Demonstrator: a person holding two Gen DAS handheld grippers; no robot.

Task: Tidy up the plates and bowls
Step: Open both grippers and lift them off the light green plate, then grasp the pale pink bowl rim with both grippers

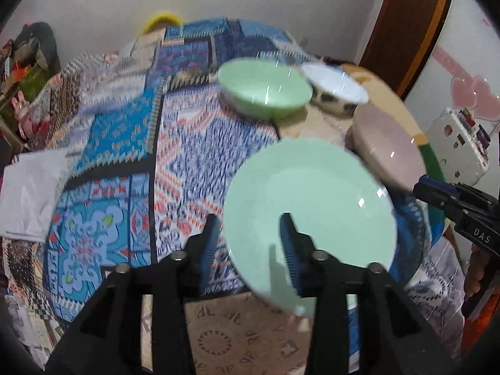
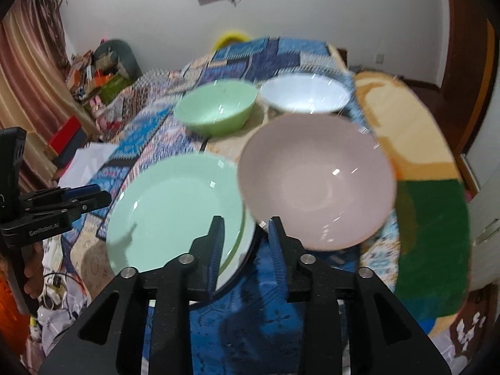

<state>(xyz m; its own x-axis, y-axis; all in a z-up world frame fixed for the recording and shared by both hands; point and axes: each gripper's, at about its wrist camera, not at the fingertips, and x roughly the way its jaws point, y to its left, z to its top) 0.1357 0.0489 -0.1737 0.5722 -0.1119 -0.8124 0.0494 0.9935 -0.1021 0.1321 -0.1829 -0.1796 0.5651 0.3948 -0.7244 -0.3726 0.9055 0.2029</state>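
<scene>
A pale green plate (image 1: 312,200) (image 2: 175,206) lies on the patterned cloth, on top of a white plate with a green band (image 2: 240,250). My left gripper (image 1: 250,240) is open, with the green plate's left rim between its fingers. To the right is a pink bowl (image 2: 315,181) (image 1: 387,153). My right gripper (image 2: 247,240) is open, low between the plate stack and the pink bowl, with nothing held. Farther back stand a green bowl (image 1: 265,90) (image 2: 218,109) and a white patterned bowl (image 1: 337,89) (image 2: 304,97). Everything is motion-blurred.
A blue patchwork cloth (image 1: 131,143) covers the surface, with a beige and green mat (image 2: 418,162) on its right. A white folded sheet (image 1: 31,193) lies at the left. A yellow item (image 1: 162,20) sits at the far edge. Clutter lines the left wall.
</scene>
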